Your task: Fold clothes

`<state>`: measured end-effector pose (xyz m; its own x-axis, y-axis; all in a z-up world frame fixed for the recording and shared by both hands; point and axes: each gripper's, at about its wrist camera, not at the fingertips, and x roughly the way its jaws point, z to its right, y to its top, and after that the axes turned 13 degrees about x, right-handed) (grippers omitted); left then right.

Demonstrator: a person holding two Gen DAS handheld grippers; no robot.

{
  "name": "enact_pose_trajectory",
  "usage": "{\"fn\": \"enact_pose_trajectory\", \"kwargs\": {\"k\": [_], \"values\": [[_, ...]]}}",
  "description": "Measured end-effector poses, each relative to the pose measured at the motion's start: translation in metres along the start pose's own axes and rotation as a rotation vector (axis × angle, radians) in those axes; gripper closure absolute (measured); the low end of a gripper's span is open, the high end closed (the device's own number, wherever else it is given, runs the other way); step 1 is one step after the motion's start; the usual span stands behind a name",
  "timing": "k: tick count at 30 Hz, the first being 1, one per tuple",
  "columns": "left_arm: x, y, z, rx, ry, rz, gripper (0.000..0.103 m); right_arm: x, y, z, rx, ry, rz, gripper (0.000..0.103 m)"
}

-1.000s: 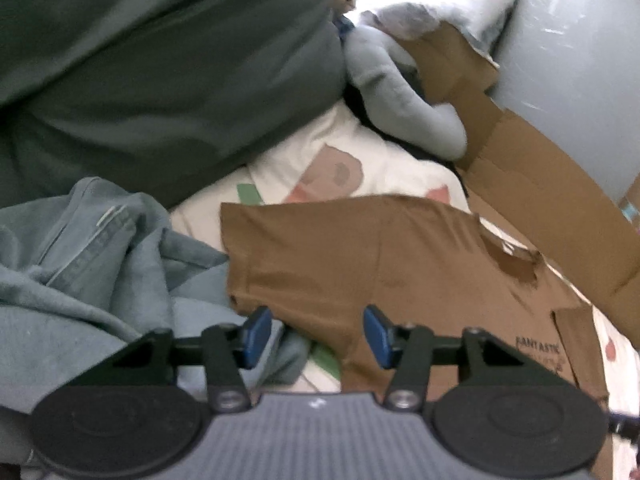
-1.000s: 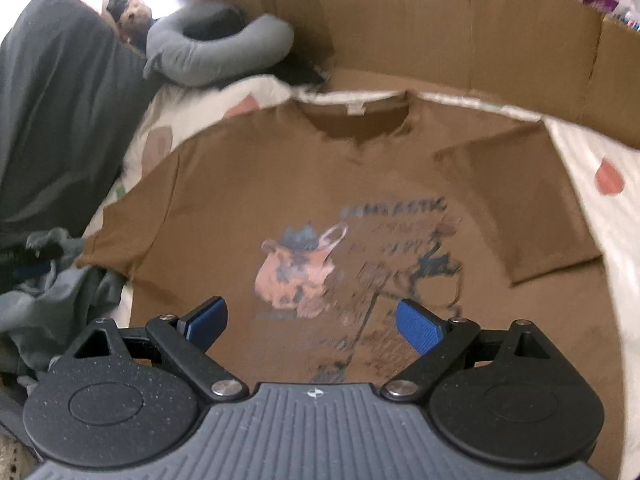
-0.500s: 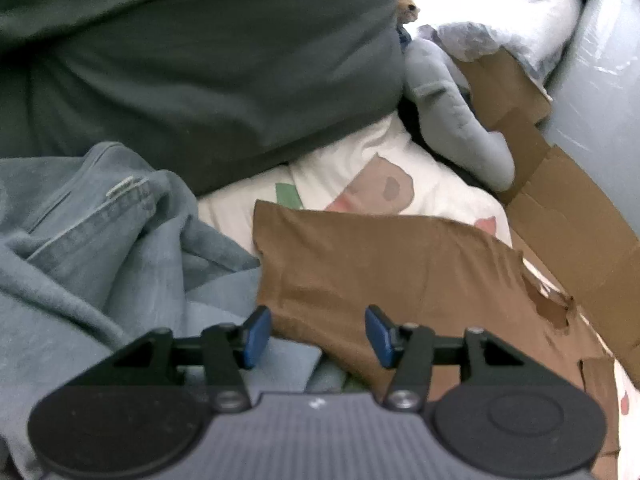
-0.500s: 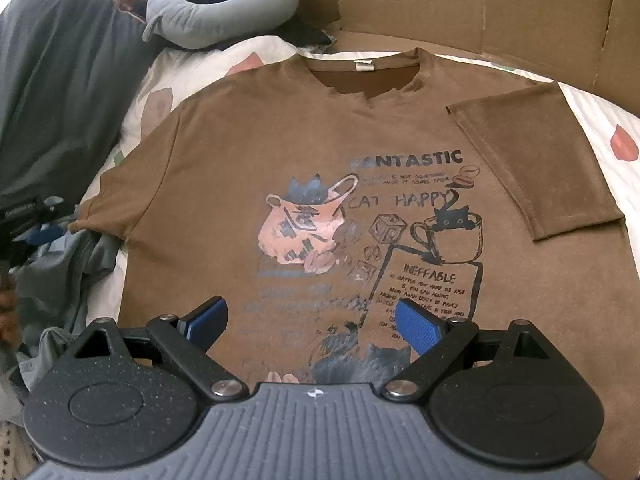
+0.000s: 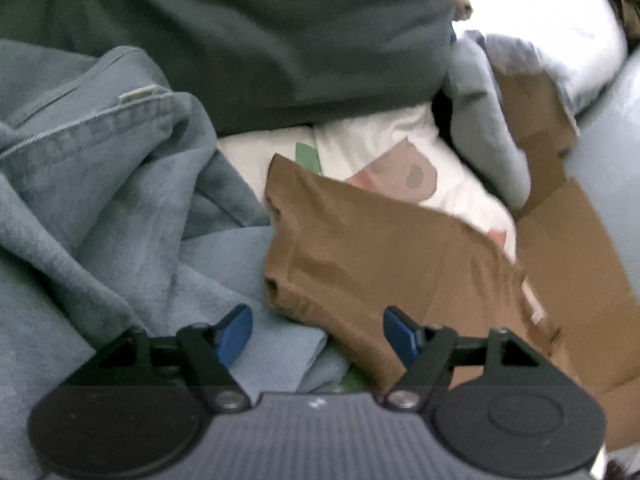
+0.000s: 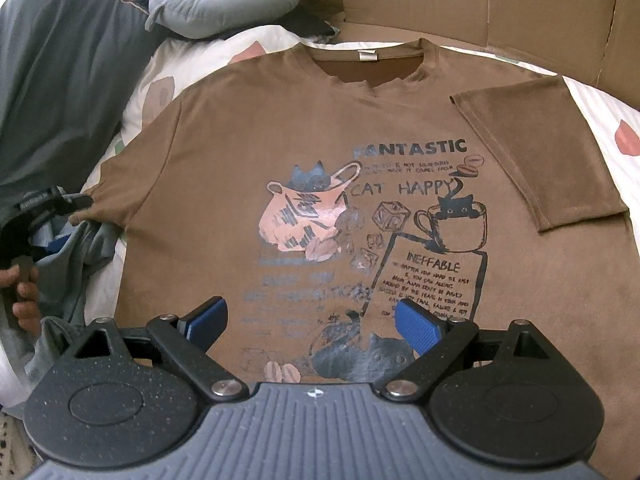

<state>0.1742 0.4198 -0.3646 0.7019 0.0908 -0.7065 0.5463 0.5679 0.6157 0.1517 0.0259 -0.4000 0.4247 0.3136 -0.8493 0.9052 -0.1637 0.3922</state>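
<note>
A brown printed T-shirt (image 6: pixel 320 128) lies face up on the bed, its right sleeve (image 6: pixel 540 152) folded in over the front. My right gripper (image 6: pixel 312 322) hovers open over the shirt's lower print with nothing between its pads. My left gripper (image 5: pixel 318 332) is low at the shirt's other sleeve (image 5: pixel 360 248). Its jaws are opening, and the crumpled sleeve hem lies between the blue fingers (image 5: pixel 236 332) without being pressed. The right wrist view shows the left gripper (image 6: pixel 78 202) at that sleeve's tip, with the hand (image 6: pixel 22 292) that holds it.
A blue-grey garment (image 5: pixel 100 200) is heaped left of the sleeve. A dark grey pillow (image 5: pixel 240 40) and a grey neck pillow (image 6: pixel 224 0) lie behind. Cardboard walls (image 6: pixel 480 4) border the far side of the patterned white bedsheet (image 6: pixel 616 120).
My left gripper has sunk closer to the sleeve and the blue-grey heap, and its jaws stand wider. The sleeve hem now looks bunched. The right gripper has barely moved.
</note>
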Motion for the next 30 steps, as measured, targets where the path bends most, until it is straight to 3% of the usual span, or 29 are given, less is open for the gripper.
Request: {"fn": "enact_pose_trajectory", "kwargs": {"k": [11,14,16,23,30], "values": [[-0.005,-0.011,-0.028,-0.246,-0.083,0.083,0.061,0.001,-0.002,-0.005,-0.013,0.012,-0.004,0.009],[-0.006,-0.013,-0.032,-0.270,-0.092,0.101,0.075,0.002,-0.003,-0.009,-0.017,0.022,-0.006,0.010],[-0.007,-0.014,-0.034,-0.276,-0.093,0.108,0.090,0.004,-0.003,-0.013,-0.022,0.037,-0.007,0.015],[-0.014,-0.005,-0.029,-0.246,-0.119,0.130,0.094,0.021,-0.003,-0.038,-0.058,0.098,-0.045,0.029],[-0.020,0.004,-0.011,-0.145,-0.158,0.136,0.095,0.055,0.002,-0.072,-0.087,0.196,-0.091,0.061]]}}
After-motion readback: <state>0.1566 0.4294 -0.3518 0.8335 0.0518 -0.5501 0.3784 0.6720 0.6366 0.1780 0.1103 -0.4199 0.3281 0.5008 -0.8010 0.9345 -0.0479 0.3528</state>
